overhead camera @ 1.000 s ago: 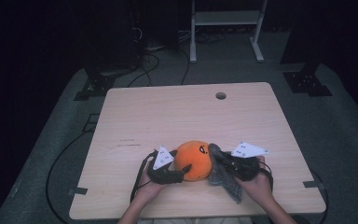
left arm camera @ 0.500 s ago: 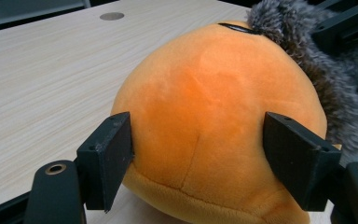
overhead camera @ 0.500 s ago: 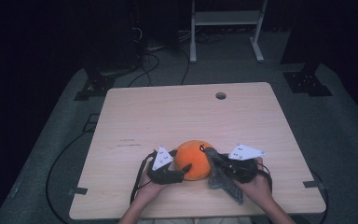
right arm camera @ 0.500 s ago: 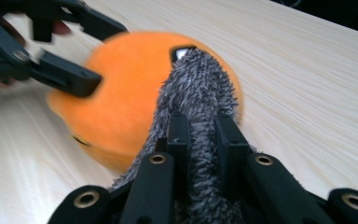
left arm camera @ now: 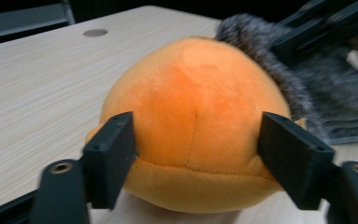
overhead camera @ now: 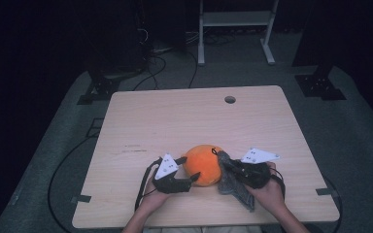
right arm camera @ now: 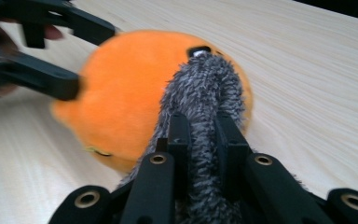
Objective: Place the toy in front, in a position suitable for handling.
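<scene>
Bright orange plush ball, a paler orange band along its lower seam. Shaggy charcoal-grey fuzzy cloth, flecked lighter at the fibre tips. Matte black left tongs and right tongs, brass-coloured rivets at the joints, white three-cornered plates dotted with dark marks on top. Pale beige wood-grain tabletop with fine lengthwise streaks. Dull grey-green carpet around it.

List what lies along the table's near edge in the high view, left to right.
Left hand-held gripper → orange plush → grey furry cloth → right hand-held gripper.
</scene>
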`<action>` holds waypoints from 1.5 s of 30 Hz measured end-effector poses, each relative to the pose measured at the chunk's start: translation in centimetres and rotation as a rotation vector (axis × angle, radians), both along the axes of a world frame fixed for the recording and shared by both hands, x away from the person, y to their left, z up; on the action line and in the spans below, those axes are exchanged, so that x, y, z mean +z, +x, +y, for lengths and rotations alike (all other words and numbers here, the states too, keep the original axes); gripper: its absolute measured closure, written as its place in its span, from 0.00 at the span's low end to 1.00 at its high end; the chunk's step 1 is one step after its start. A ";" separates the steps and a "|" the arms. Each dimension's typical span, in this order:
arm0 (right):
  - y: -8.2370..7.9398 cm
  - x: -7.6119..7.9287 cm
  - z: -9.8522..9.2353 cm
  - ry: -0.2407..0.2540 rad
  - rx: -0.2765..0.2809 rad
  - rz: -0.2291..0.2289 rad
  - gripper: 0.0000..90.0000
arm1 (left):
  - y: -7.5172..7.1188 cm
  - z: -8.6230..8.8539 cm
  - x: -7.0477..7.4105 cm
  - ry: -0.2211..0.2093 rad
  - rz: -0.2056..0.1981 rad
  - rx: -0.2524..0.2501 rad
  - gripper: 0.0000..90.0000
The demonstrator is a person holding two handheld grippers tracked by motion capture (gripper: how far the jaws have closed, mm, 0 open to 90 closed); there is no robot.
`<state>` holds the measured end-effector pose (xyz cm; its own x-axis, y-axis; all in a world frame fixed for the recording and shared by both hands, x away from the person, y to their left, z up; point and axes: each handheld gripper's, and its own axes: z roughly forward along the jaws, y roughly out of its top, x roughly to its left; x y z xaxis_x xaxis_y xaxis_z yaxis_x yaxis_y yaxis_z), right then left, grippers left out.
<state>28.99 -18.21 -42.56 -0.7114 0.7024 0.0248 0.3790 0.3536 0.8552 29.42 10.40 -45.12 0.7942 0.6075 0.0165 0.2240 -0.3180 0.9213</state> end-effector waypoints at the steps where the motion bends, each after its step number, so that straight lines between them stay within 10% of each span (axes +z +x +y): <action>1: -0.3 0.1 0.3 0.004 0.015 -0.006 0.87 | 0.0 -0.1 0.0 0.005 -0.004 0.006 0.35; 6: -2.5 0.5 3.6 -0.027 0.169 -0.060 0.87 | 0.0 -0.3 0.0 0.014 -0.011 0.010 0.39; 14: -0.6 0.6 0.6 -0.023 0.001 -0.044 0.87 | 0.3 0.0 0.3 0.011 0.012 0.049 0.27; 21: -2.7 0.5 3.8 -0.058 0.150 -0.068 0.87 | -0.2 -0.7 0.3 0.020 -0.020 0.024 0.41; 26: -1.5 0.9 2.3 -0.028 0.063 -0.064 0.87 | 0.2 0.1 0.5 -0.014 0.018 0.072 0.25; 34: -2.6 0.7 3.8 -0.042 0.130 -0.046 0.87 | -0.1 -0.7 0.6 -0.009 0.000 0.037 0.46; 40: -1.6 1.1 2.3 -0.026 0.052 -0.056 0.88 | 0.2 0.4 1.0 -0.056 0.024 0.096 0.26; 45: -1.6 1.0 1.9 -0.028 0.040 -0.032 0.88 | 0.6 0.5 0.6 -0.068 0.065 0.100 0.39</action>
